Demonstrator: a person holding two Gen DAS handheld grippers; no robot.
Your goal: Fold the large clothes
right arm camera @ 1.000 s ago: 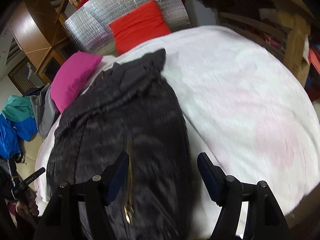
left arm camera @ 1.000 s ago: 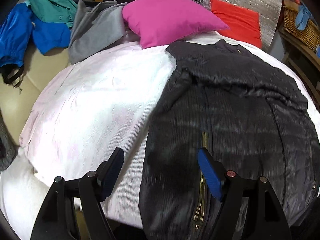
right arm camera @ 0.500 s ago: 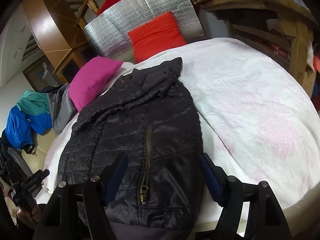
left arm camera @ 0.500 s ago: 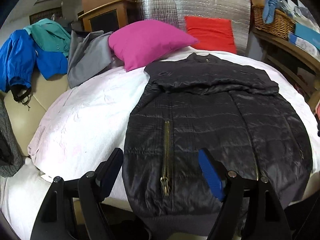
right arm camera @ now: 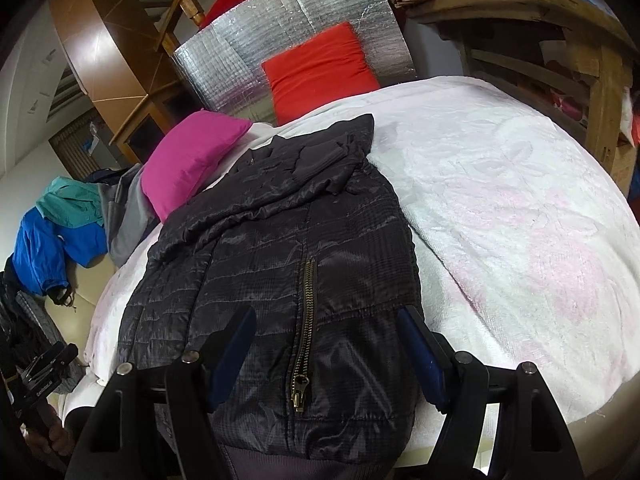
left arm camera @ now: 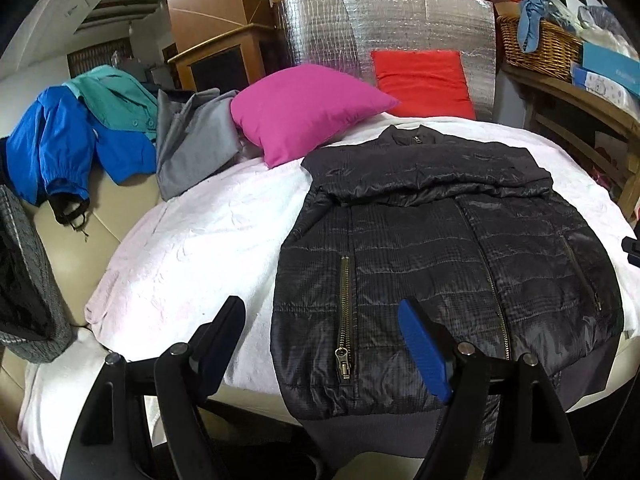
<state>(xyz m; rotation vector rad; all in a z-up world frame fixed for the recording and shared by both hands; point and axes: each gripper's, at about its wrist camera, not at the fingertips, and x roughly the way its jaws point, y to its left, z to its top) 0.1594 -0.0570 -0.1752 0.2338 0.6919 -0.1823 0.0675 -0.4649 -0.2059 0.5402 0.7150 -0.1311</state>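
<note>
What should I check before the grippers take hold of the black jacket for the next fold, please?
1. Black jacket lies flat, front up, on the white blanket: ok.
2. Sleeves folded across the chest: ok.
3. Left gripper jaws open, nothing between them: ok.
4. Right gripper jaws open above the hem, not gripping: ok.
5. Pink pillow clear of the collar: ok, beside it, apart.
6. Front zipper closed all the way: cannot tell.
</note>
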